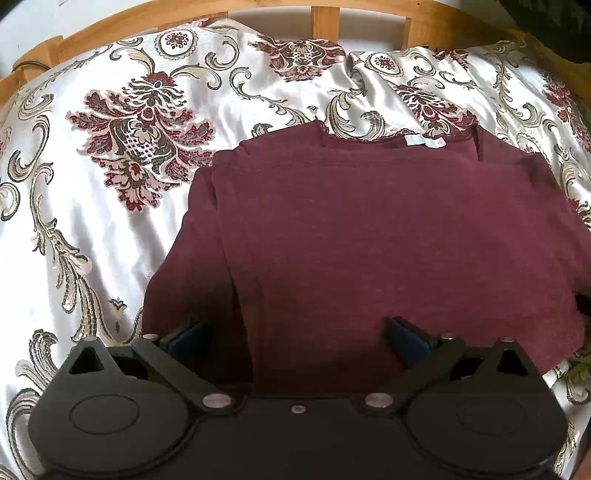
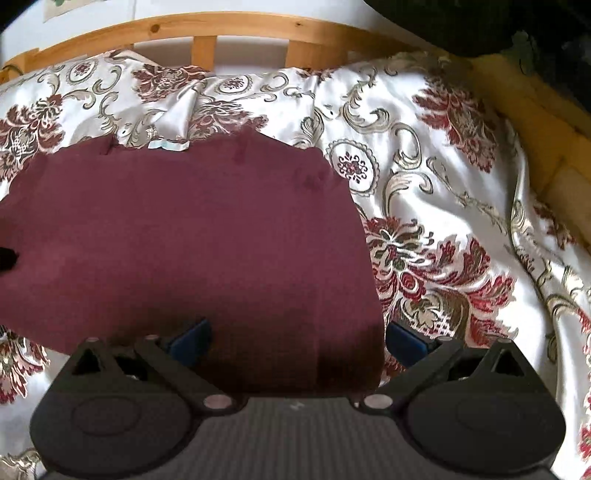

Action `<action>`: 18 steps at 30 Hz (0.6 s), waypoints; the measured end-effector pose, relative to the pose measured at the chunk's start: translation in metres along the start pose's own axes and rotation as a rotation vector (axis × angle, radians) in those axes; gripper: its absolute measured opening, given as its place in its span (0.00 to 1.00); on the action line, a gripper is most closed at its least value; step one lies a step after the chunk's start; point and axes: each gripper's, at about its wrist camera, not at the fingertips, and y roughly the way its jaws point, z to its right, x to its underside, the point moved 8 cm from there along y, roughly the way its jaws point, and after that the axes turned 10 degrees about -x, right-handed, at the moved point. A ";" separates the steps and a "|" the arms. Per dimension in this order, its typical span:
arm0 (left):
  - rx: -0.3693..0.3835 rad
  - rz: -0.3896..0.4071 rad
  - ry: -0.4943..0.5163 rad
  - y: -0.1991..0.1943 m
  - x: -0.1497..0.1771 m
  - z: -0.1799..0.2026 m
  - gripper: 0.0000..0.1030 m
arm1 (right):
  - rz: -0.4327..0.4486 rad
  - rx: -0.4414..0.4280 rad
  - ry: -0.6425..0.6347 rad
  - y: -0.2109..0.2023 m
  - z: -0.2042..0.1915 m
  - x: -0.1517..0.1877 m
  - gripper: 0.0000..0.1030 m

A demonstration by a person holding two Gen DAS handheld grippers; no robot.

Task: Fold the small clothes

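Observation:
A maroon top [image 1: 369, 236] lies flat on the bed with its neckline and white label [image 1: 424, 141] at the far edge. Its left side is folded inward along a lengthwise crease. My left gripper [image 1: 297, 338] is open over the near hem, its blue pads wide apart with cloth between them. The top also shows in the right wrist view [image 2: 192, 236]. My right gripper [image 2: 297, 339] is open over the near right corner of the top, its right pad [image 2: 406, 341] just past the cloth's right edge.
The top rests on a satin white bedspread [image 1: 92, 221] with red and gold floral patterns, wrinkled on the right [image 2: 480, 240]. A wooden slatted bed frame [image 2: 203, 33] runs along the far edge. A dark object [image 2: 480, 26] sits at the far right.

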 end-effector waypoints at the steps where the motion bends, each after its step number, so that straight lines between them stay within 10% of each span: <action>1: 0.000 0.000 0.000 0.000 0.000 0.000 0.99 | -0.001 -0.001 0.003 0.000 0.000 0.002 1.00; 18: -0.006 0.058 -0.011 -0.017 -0.006 -0.009 0.99 | -0.013 -0.015 0.045 -0.001 0.001 0.006 1.00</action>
